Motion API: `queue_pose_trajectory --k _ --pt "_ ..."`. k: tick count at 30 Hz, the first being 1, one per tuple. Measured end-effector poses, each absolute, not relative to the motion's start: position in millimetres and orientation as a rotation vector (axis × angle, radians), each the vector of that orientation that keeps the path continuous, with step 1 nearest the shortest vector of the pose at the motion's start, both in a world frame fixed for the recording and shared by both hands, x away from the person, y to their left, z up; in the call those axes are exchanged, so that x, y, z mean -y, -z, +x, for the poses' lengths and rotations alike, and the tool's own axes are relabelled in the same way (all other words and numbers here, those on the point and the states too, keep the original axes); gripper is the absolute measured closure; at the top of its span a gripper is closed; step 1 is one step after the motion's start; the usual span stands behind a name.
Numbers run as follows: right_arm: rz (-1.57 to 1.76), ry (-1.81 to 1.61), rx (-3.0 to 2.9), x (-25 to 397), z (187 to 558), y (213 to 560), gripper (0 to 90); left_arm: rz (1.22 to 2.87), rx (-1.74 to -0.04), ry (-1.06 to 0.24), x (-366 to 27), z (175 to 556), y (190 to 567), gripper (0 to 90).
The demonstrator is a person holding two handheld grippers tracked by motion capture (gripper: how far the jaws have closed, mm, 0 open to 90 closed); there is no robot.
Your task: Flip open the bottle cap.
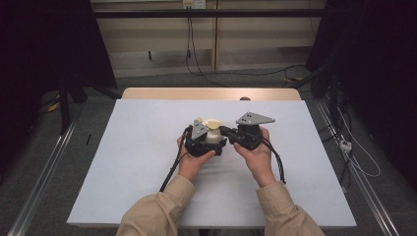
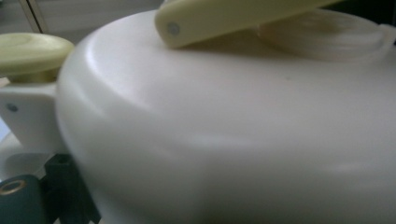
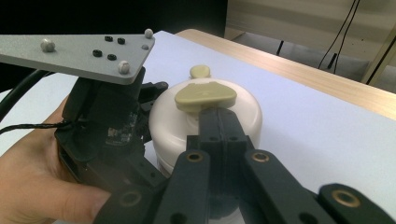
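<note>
A squat white round container (image 1: 215, 137) (image 2: 233, 140) (image 3: 247, 116) stands at the middle of the white board. On top it carries a pale yellow flap (image 1: 214, 125) (image 2: 224, 18) (image 3: 205, 95), and a small yellow knob (image 1: 199, 119) (image 2: 28, 51) (image 3: 200, 71) sits at its far side. My left gripper (image 1: 209, 141) (image 3: 152, 91) holds the container's body from the left, so close that its own view is mostly white wall. My right gripper (image 1: 225, 132) (image 3: 217, 114) comes in from the right with its jaws pressed together, their tips right under the flap's near edge. The flap tilts upward in the left gripper view.
The white board (image 1: 123, 162) covers a wooden table (image 1: 162, 93), with bare board on all sides of the container. Black cables (image 1: 172, 167) trail from both grippers toward the near edge. Dark curtains and floor cables surround the table.
</note>
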State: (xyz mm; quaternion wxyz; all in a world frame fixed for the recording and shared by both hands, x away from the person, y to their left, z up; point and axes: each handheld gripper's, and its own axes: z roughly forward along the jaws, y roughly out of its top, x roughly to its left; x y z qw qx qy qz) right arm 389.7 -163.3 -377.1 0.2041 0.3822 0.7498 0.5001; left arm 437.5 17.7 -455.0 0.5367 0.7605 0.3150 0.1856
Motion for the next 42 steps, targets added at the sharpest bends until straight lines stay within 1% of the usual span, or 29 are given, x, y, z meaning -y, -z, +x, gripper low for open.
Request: queue_pose_trajectory --k 20,29,42 --pt "1.066 -1.411 -2.084 161.4 396.6 374.9 90.0 1.818 -0.745 -0.447 -17.6 437.7 454.6 5.3" --pt "1.039 -1.411 -2.097 153.3 399.0 374.5 90.0 1.824 -0.741 -0.446 -17.8 438.2 454.1 5.3" --pt "1.053 -1.424 -2.074 157.7 400.3 373.2 90.0 1.822 -0.743 -0.449 -17.7 437.8 454.2 5.3"
